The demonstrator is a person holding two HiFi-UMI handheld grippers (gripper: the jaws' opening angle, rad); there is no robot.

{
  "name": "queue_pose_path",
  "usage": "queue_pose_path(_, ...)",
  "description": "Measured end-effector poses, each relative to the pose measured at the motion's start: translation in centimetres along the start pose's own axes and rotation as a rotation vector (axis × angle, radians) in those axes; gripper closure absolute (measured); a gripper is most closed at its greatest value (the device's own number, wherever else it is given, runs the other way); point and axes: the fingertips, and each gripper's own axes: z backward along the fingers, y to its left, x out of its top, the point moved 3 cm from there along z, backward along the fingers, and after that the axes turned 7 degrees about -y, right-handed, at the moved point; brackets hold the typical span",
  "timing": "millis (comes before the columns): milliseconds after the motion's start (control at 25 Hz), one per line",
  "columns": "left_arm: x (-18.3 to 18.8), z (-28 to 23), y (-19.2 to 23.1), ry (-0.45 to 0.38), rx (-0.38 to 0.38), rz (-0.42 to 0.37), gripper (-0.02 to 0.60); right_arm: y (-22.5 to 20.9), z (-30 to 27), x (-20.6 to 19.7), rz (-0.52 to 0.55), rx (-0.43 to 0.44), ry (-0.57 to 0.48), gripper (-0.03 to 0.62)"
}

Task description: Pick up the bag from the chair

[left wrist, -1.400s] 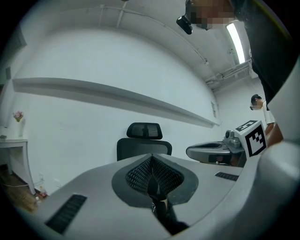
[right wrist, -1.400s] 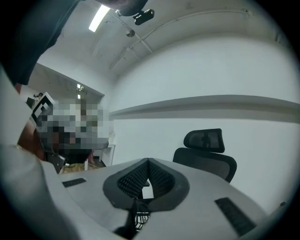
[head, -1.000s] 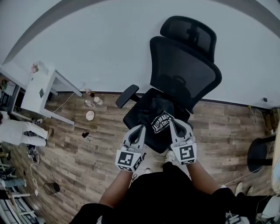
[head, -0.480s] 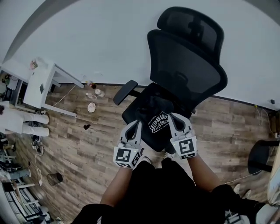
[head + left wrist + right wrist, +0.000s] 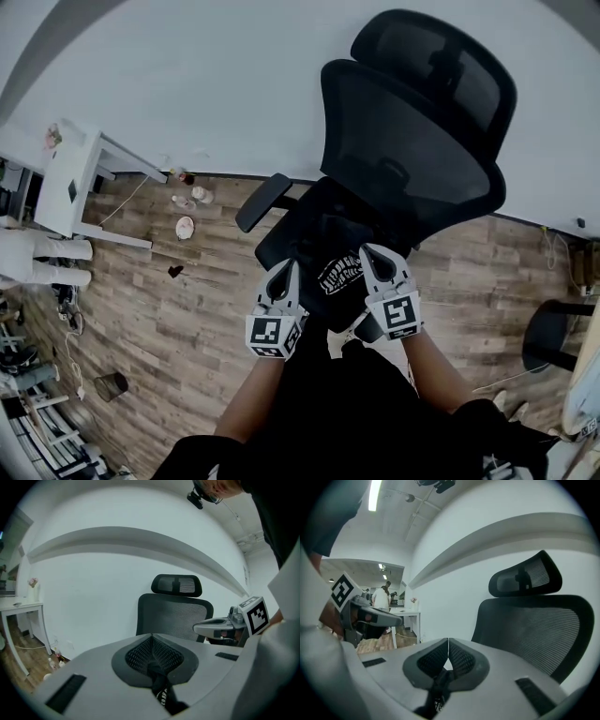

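Observation:
A black bag with white print (image 5: 339, 270) hangs between my two grippers, above the seat of a black mesh office chair (image 5: 403, 159). My left gripper (image 5: 284, 272) is shut on the bag's left edge; black fabric (image 5: 159, 686) shows pinched between its pads. My right gripper (image 5: 373, 256) is shut on the bag's right edge, with a black strip (image 5: 438, 686) running down from its closed pads. Each gripper view shows the other gripper beside it and the chair back (image 5: 173, 613) (image 5: 543, 630) behind.
A white desk (image 5: 70, 183) stands at the left by the wall, with bottles and a plate (image 5: 185, 225) on the wooden floor near it. A second dark chair (image 5: 553, 333) sits at the right edge. People stand far off in the right gripper view.
Both grippers have kept hold of the bag and moved slightly nearer me and up; the chair has shifted up and right in view as the head moved.

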Motion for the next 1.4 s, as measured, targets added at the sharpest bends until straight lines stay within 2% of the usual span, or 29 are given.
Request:
queue_pose_path(320, -4.1, -3.3, 4.1, 0.083, -0.027, 0.061, 0.558, -1.1, -4.9, -4.8, 0.007, 0.008, 0.152, 0.566)
queue_pose_path(360, -5.1, -3.7, 4.4, 0.101, -0.039, 0.082, 0.558, -1.2, -5.6, -5.6, 0.007, 0.016, 0.173, 0.541)
queue_pose_path(400, -6.3, -4.1, 4.6, 0.133, -0.054, 0.113, 0.550, -1.2, -6.1, -6.4, -0.001, 0.028, 0.196, 0.480)
queue_pose_path(480, -9.3, -5.0, 5.3, 0.225, -0.059, 0.190, 0.313, -1.1, -7.3, -8.3, -0.033, 0.054, 0.237, 0.396)
queue_pose_path(560, -12.3, -5.7, 6.3, 0.311, -0.021, 0.254, 0.253, -1.2, -8.3, -10.2, -0.062, 0.066, 0.272, 0.324)
queue_pose_path(720, -17.5, -6.7, 7.7, 0.431, 0.028, 0.308, 0.212, -1.3, -10.7, -14.2, -0.099, 0.091, 0.366, 0.238)
queue_pose_path(880, -22.3, -7.2, 8.4, 0.561, 0.007, 0.366, 0.206, -1.1, -12.6, -17.9, -0.101, 0.116, 0.493, 0.183)
queue_pose_path(1120, -26.8, -8.3, 8.6, 0.672, -0.028, 0.529, 0.206, -1.7, -14.4, -20.8, -0.101, 0.156, 0.590, 0.177)
queue_pose_path(1200, -27.8, -8.5, 8.8, 0.683, -0.027, 0.563, 0.209, -1.9, -14.7, -21.6, -0.082, 0.158, 0.625, 0.178)
queue_pose_path(1280, -28.1, -8.8, 8.8, 0.673, -0.032, 0.576, 0.243, -2.0, -14.8, -22.3, -0.068, 0.160, 0.659, 0.183)
queue_pose_path(1320, -28.1, -9.0, 8.8, 0.665, -0.035, 0.567, 0.269, -2.1, -14.9, -22.7, -0.060, 0.159, 0.677, 0.220)
queue_pose_path(1360, -28.0, -9.1, 8.7, 0.659, -0.038, 0.550, 0.304, -2.3, -14.8, -23.0, -0.050, 0.157, 0.696, 0.313)
queue_pose_path(1400, -27.9, -9.3, 8.5, 0.653, -0.042, 0.529, 0.345, -2.3, -14.7, -23.4, -0.040, 0.157, 0.715, 0.378)
